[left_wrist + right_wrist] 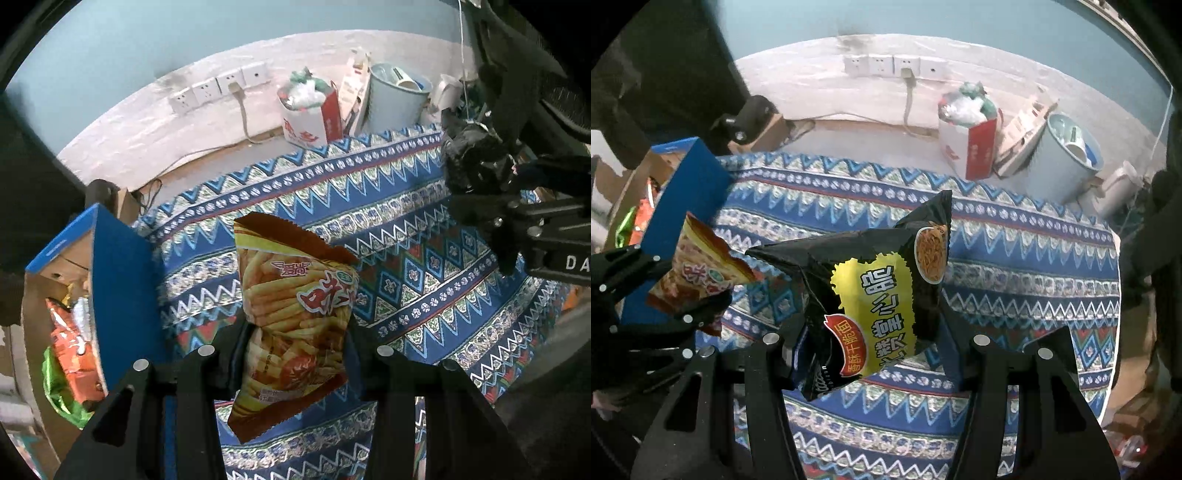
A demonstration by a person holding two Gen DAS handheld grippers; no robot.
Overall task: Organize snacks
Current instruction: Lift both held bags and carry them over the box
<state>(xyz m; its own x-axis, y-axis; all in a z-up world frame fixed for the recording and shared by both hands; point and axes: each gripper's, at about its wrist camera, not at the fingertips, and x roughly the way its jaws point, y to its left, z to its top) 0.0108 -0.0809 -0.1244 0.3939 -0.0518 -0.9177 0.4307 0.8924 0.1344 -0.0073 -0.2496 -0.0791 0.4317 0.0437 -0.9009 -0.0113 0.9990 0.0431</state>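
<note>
An orange-yellow packet of fry-shaped snacks (295,306) hangs above the patterned cloth, with my left gripper (295,332) shut on its middle. A black noodle-snack packet with a yellow label (875,295) is held clear of the cloth, my right gripper (871,328) shut on it. In the right wrist view, the left gripper (676,291) shows at the left with the orange packet (701,262) beside the blue box. The left wrist view shows the black packet (469,158) at the upper right.
A blue cardboard box (118,280) at the left holds several orange and green snack packets (70,343). The blue zigzag tablecloth (1015,266) covers the table. Beyond its far edge stand a white-red paper bag (967,147), a pale blue bucket (1067,162) and wall sockets (894,64).
</note>
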